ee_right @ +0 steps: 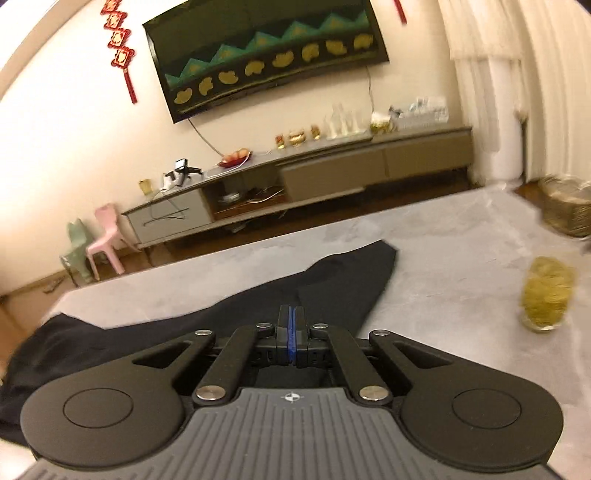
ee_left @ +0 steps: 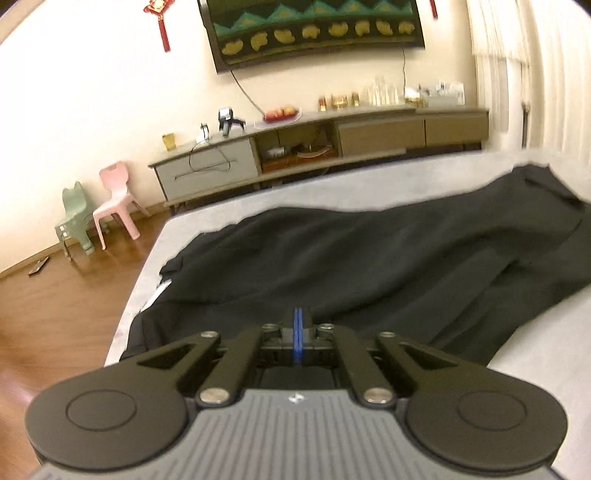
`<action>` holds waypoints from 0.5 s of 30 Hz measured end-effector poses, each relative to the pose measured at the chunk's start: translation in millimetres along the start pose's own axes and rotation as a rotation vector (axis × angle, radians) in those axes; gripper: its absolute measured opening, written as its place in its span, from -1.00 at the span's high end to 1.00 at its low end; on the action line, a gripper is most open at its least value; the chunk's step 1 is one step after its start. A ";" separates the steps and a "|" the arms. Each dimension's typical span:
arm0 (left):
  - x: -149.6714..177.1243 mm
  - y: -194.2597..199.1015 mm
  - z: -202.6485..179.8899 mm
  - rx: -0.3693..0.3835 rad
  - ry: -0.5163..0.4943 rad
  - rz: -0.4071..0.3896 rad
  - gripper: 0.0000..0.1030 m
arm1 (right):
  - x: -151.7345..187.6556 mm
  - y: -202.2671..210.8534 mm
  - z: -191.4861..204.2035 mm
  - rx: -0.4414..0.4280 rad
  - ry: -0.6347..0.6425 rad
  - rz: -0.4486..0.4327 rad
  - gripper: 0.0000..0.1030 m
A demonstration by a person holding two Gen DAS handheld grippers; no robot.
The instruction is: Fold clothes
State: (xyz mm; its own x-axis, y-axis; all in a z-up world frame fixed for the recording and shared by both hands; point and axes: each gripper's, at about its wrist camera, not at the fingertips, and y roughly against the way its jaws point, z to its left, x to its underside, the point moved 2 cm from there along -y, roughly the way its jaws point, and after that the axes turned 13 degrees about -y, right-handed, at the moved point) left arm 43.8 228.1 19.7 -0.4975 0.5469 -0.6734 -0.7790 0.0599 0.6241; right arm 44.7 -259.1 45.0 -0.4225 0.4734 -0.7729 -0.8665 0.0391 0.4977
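Black fabric garment (ee_left: 369,258) lies spread and rumpled across the grey, suede-like padded surface (ee_left: 388,177), reaching close to its left edge; the left wrist view shows most of its wide body, while the right wrist view catches only a tapering dark end (ee_right: 332,280) pointing toward the far side. Only the right wrist view shows the clear glass jar of yellow-green stuff (ee_right: 546,295) standing on the grey surface well apart from the garment, and a woven basket (ee_right: 565,210) past the far right corner (both blurred). Both views share the wall-mounted screen (ee_left: 314,29), the long low grey-brown cabinet (ee_left: 332,140), the red hanging knot ornament (ee_left: 159,18) and the small pink plastic chair (ee_left: 116,199) beside a pale green one (ee_left: 74,218) on the wooden floor.

No readable writing appears; each grey ribbed gripper body carries only a small round emblem.

The left gripper (ee_left: 297,328) points forward over the near part of the garment, its blue-edged pads pressed together; whether any cloth is pinched between them cannot be told. The right gripper (ee_right: 291,328) sits likewise over the dark cloth, tilted a little, pads together, with any grip on fabric equally unclear.
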 end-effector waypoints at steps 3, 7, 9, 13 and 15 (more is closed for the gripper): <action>-2.5 -23.4 -19.6 -0.012 -0.069 0.054 0.55 | 7.7 -27.9 6.5 0.025 0.078 0.063 -0.16; -7.7 -43.3 -38.9 -0.003 -0.139 0.070 0.02 | 12.8 -84.4 6.6 0.102 0.146 0.125 -0.64; -3.8 -51.6 -42.9 0.006 -0.159 0.091 0.03 | 14.6 -110.8 5.8 0.141 0.179 0.150 -0.44; 6.4 -68.7 -43.2 0.010 -0.188 0.124 0.14 | 13.1 -145.5 3.4 0.208 0.221 0.174 0.79; 7.4 -73.5 -33.3 0.026 -0.154 0.139 0.96 | 5.0 -135.6 -2.8 0.199 0.178 0.145 1.00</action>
State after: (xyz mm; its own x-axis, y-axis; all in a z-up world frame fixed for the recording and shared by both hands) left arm 84.7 200.0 -44.4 -0.5337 0.6727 -0.5125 -0.6958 -0.0048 0.7182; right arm 159.4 -264.6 -27.4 -0.5931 0.3258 -0.7363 -0.7320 0.1626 0.6616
